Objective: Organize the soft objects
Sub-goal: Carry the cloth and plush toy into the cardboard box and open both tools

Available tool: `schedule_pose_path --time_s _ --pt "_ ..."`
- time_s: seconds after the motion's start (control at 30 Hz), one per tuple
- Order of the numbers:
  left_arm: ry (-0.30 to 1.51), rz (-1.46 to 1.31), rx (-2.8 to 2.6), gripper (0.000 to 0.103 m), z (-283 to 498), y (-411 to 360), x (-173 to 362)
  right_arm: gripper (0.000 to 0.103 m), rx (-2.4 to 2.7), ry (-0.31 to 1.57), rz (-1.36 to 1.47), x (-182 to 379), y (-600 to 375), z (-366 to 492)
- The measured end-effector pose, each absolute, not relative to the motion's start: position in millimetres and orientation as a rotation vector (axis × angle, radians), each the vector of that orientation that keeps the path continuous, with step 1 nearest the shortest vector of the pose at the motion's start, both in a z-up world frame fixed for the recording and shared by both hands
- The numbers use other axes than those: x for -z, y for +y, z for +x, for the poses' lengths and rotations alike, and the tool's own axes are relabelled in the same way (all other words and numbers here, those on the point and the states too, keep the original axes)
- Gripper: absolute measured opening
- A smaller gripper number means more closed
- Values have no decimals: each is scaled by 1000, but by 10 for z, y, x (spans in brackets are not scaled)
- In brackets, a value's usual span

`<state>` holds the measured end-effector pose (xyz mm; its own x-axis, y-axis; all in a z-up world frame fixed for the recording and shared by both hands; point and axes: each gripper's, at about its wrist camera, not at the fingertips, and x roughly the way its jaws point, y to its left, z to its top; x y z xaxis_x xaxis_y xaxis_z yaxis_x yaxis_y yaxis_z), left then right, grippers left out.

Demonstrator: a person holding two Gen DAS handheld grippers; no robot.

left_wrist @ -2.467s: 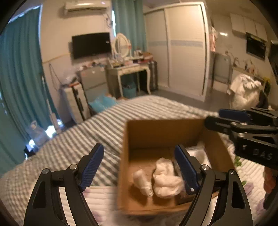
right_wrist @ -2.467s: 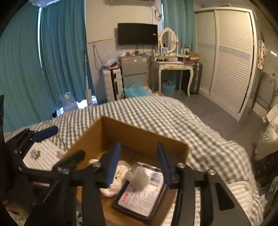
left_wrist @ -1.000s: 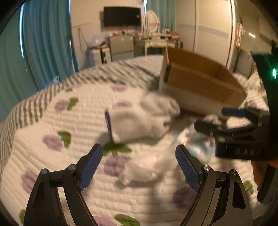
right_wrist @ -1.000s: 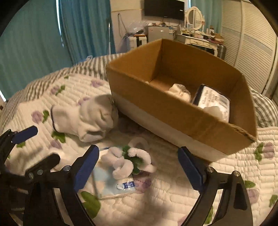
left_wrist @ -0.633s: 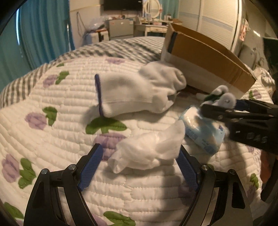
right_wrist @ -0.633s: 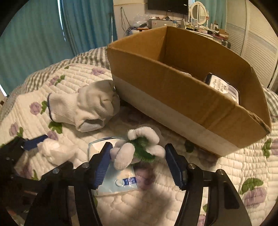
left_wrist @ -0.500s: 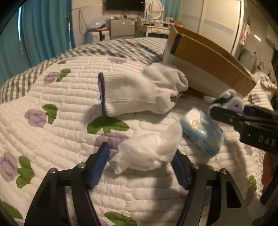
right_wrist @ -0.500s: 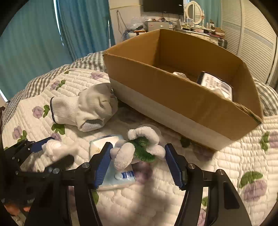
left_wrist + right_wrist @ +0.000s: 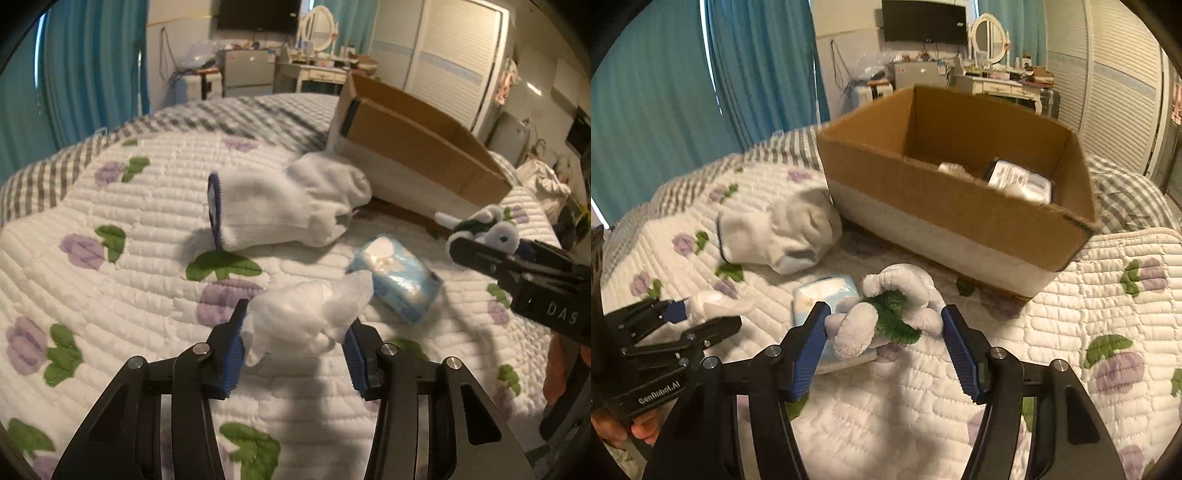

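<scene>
My left gripper (image 9: 293, 332) is shut on a crumpled white cloth wad (image 9: 306, 314) just above the quilt. My right gripper (image 9: 884, 325) is shut on a grey and green plush toy (image 9: 886, 306), held a little above the bed; it shows at the right of the left wrist view (image 9: 480, 225). A white sock with a dark cuff (image 9: 280, 205) lies on the quilt near the box. A light blue tissue pack (image 9: 399, 277) lies between the grippers. The open cardboard box (image 9: 960, 206) stands behind, with a white cloth and a labelled packet (image 9: 1015, 177) inside.
The bed has a white quilt with purple flowers (image 9: 110, 258) over a grey checked cover (image 9: 221, 114). Teal curtains (image 9: 665, 92), a dresser with mirror (image 9: 990, 74), a TV and a white wardrobe stand behind the bed.
Both grippers moved from over the box down to the quilt. The left closed on the cloth wad and the right closed on the plush toy; both have lifted slightly.
</scene>
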<state>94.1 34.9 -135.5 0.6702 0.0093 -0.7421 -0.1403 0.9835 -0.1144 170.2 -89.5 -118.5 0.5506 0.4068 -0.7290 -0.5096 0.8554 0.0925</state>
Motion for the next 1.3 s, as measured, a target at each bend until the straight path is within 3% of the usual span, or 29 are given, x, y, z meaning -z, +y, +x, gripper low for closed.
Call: schedule_pose_path --time_s 0.47,0.77,1.03,1.3 --pt "624 -99 2 46 621 -20 -13 62 -539 609 -121 -225 -1244 1228" --pt "506 12 38 46 886 -280 -701 62 -516 498 -140 -965 -1410 1255" --pt "492 32 55 46 1637 -380 -815 62 -479 464 -143 -1246 -1337 1822" --pt "574 60 86 46 2457 -374 -328 62 -464 549 -116 -778 -1216 2673"
